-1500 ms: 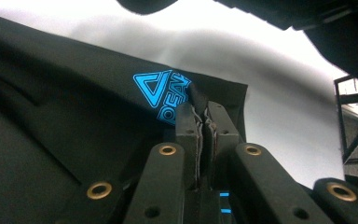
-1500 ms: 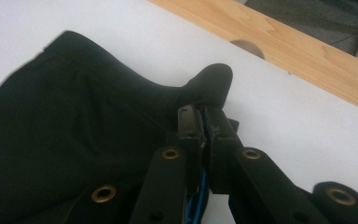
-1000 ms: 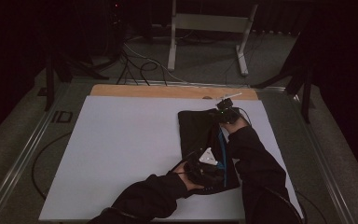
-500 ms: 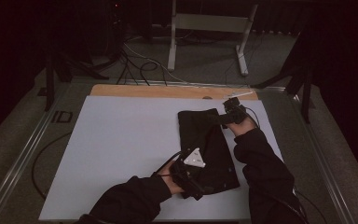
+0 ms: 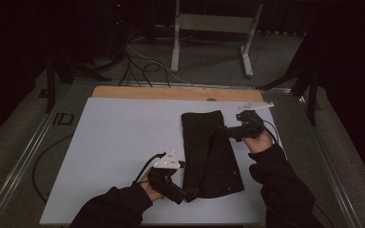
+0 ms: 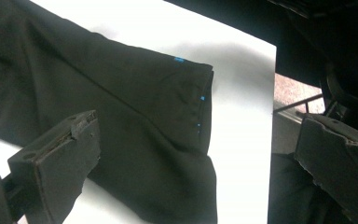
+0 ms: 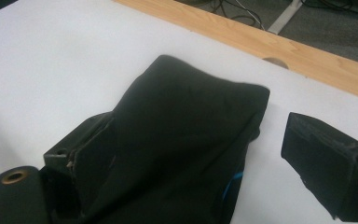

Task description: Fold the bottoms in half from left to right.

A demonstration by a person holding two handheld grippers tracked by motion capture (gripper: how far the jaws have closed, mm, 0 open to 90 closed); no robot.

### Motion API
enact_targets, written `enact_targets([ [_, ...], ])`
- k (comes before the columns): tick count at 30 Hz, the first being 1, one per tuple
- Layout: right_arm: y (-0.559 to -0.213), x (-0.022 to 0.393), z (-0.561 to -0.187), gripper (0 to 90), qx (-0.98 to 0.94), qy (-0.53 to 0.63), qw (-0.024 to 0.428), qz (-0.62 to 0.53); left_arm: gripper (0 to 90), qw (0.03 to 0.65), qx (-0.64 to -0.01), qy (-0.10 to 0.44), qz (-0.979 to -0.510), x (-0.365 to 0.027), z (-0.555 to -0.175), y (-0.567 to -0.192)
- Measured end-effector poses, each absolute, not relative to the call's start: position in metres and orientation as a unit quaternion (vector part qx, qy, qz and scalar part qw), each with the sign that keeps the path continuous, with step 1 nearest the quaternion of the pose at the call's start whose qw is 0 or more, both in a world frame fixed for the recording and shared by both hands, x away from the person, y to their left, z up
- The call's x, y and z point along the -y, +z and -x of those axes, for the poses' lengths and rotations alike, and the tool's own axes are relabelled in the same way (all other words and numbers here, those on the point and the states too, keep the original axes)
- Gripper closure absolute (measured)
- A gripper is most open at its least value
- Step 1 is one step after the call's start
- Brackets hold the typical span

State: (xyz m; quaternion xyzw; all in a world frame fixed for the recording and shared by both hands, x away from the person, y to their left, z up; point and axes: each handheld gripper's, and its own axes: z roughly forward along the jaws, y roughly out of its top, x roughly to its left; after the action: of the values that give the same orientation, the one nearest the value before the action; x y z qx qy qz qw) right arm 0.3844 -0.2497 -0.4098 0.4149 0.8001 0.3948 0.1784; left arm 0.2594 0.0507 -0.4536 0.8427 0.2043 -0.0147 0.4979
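Covering most of the scene, the white worktop (image 5: 114, 156) has a strip of bare wood (image 5: 138, 92) along its far edge and a metal rail down each side. No container stands on it; the one thing it carries is a folded black garment (image 5: 209, 154), which lies right of centre, its length running from near the far edge down to near the person's own edge. In the left gripper view a few small blue marks show along the garment's seam (too small to read).

At the near end, the left gripper (image 5: 189, 194) sits just beside the garment's near left corner, with its grey three-cornered plate on top. Its fingers (image 6: 58, 163) have just been opening and now stand wide apart; the cloth lies on the worktop beyond them, not pinched. The left gripper view also takes in the worktop's right edge past the cloth.

Near the far right edge, the right gripper (image 5: 225, 132) points leftward at the garment's far end. Its fingers (image 7: 326, 163) have likewise just been opening and are wide; the garment's far end lies in the gap between them, partly covering the left one, but is not clamped.

Dark sleeves come in from the near edge behind both grippers.
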Motion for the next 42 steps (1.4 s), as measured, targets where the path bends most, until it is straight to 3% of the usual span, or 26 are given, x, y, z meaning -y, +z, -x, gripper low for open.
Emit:
enact_targets([
  [15,-0.433,0.257,-0.299,15.9,-0.798,0.406,0.147,-0.420,1.1,0.479,-0.167,-0.025,-0.861,-0.045,-0.236,-0.474],
  [19,-0.451,0.264,-0.278,23.3,-0.807,0.383,0.126,-0.430,5.2,0.460,-0.157,-0.019,-0.873,-0.043,-0.232,-0.482],
  [25,-0.471,0.276,-0.264,31.0,-0.809,0.374,0.109,-0.440,26.2,0.445,-0.156,0.004,-0.882,-0.043,-0.232,-0.489],
  [30,-0.492,0.282,-0.266,41.1,-0.808,0.357,0.080,-0.462,36.5,0.406,-0.156,0.037,-0.900,-0.039,-0.235,-0.500],
  [39,-0.491,0.280,-0.268,88.1,-0.822,0.337,0.072,-0.452,78.4,0.382,-0.164,0.048,-0.908,-0.038,-0.240,-0.504],
  [42,-0.487,0.278,-0.267,88.7,-0.822,0.342,0.069,-0.449,85.2,0.381,-0.173,0.049,-0.907,-0.038,-0.242,-0.504],
])
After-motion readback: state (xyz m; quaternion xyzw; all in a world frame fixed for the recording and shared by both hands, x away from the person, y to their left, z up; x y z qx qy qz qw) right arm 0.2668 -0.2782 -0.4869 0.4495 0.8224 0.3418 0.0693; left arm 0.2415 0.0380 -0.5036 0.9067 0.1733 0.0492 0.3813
